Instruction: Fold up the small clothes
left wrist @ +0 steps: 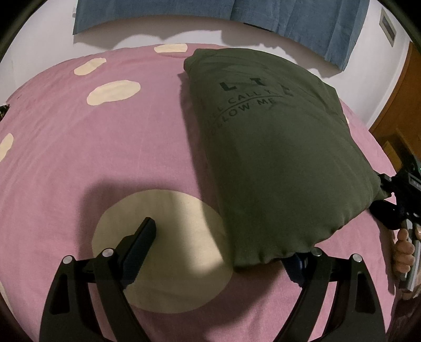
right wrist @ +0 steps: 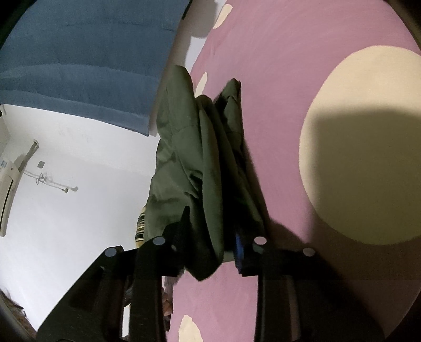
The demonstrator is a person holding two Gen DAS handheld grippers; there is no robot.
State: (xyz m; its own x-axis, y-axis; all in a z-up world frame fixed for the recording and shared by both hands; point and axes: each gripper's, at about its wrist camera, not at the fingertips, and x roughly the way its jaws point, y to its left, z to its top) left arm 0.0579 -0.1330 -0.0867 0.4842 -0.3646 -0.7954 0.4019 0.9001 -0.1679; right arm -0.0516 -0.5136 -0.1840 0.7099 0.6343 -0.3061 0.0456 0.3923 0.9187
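A dark green T-shirt [left wrist: 273, 147] with dark lettering lies folded into a long panel on the pink bed cover [left wrist: 79, 147]. My left gripper [left wrist: 223, 242] is open at the shirt's near hem; its left finger [left wrist: 142, 242] rests on a cream spot and its right finger is hidden under the hem. In the right wrist view the green shirt [right wrist: 205, 168] runs bunched between my right gripper's [right wrist: 213, 236] fingers, which are closed on its edge. The right gripper also shows at the shirt's right corner in the left wrist view [left wrist: 394, 194].
The pink cover has large cream spots [left wrist: 113, 92] [right wrist: 363, 142]. A blue curtain [left wrist: 302, 18] hangs on the white wall behind the bed. A wooden door [left wrist: 400, 110] stands at the right. An air conditioner [right wrist: 8, 184] is on the wall.
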